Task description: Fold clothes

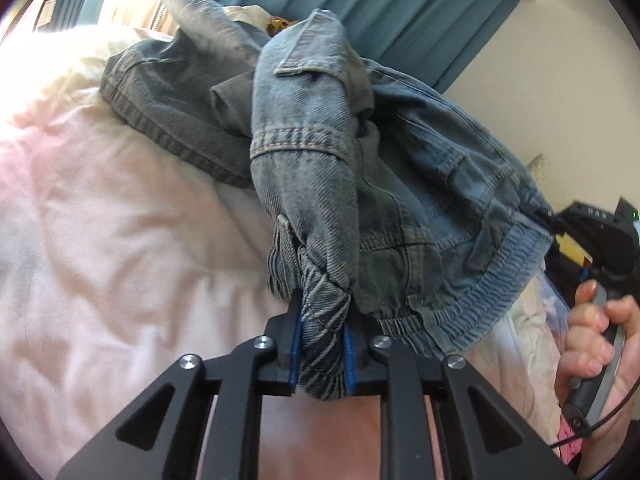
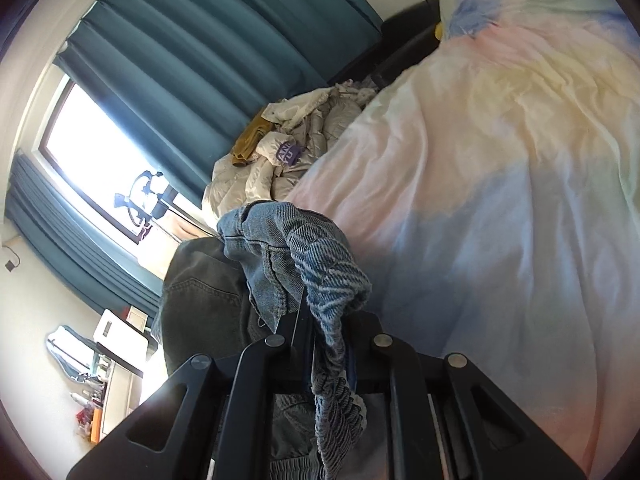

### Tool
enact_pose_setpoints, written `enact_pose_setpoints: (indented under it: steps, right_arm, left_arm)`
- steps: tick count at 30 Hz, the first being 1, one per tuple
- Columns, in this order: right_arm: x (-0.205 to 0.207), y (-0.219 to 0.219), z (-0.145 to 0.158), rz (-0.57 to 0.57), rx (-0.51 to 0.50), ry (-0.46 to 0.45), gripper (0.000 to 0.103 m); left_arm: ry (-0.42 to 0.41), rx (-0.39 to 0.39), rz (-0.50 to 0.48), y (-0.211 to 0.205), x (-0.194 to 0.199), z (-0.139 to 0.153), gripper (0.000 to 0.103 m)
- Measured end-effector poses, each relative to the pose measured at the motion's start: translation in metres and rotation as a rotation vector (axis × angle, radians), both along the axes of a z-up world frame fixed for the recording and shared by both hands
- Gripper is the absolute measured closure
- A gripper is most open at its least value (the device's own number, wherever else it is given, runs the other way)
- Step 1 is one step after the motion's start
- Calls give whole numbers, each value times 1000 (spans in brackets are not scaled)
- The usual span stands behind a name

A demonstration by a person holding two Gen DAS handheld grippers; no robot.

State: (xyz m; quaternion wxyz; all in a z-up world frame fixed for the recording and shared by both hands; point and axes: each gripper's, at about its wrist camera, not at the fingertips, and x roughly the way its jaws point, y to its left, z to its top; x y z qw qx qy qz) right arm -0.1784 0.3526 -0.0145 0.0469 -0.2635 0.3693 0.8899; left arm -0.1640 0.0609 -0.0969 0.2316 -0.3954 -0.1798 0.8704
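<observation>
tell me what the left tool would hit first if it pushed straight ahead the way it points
The left tool is already clamped on the faded blue denim jeans; pushing on, it would probably bunch them into the darker grey-green garment beyond, though depth is unclear.

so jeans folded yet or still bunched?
Bunched: the blue jeans hang crumpled, waistband pinched by left gripper and right gripper.

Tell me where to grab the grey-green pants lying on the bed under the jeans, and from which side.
Probably the stitched hem of the grey-green pants. It lies flat and exposed on the pink bedding, clear of the blue jeans both grippers hold. Come from the bedding side, low along the bed, pinching across the edge.
</observation>
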Motion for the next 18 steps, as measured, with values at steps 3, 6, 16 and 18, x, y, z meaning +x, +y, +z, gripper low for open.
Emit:
enact_pose_setpoints:
  steps: [3,6,16,18]
  right_arm:
    - [9,12,37,0,61,58,92]
    - [12,54,64,-18,72,88,92]
    - [-59,197,127,24,311,48,93]
    - [-91,221,128,59,342,24,93]
  left_arm:
    - [38,23,-84,30,22,23,88]
    - [102,32,-188,76,44,47,88]
    - [221,167,-436,276,25,86,89]
    - [212,189,-441,291,6,81,89]
